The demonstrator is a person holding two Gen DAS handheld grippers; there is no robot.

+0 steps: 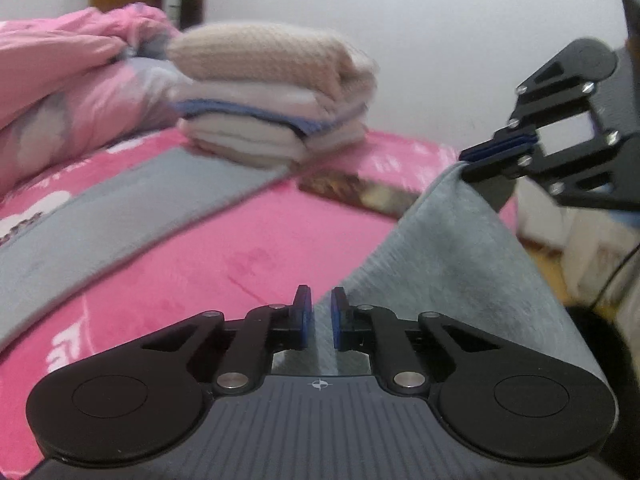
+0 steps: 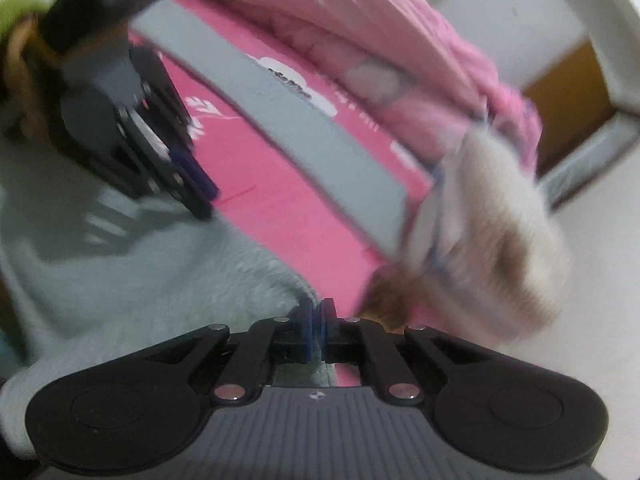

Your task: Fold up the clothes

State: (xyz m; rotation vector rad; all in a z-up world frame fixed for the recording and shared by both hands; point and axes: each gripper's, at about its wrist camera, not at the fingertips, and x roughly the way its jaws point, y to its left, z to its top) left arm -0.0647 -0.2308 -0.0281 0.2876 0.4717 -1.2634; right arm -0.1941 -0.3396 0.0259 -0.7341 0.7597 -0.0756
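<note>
On the pink bed (image 1: 248, 256), both grippers' jaws are clamped on the grey garment (image 1: 452, 248): left gripper (image 1: 322, 318) at 6 o'clock, right gripper (image 1: 486, 148) at 2, lifting one edge, probably to fold it over.

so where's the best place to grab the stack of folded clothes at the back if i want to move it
Take the stack of folded clothes low at its rounded folded side, which faces right in the left wrist view, so the gripper probably closes across all layers. Come in level over the bare pink bedding. The pink quilt crowds the other side, and the grey garment runs under its front edge.
</note>
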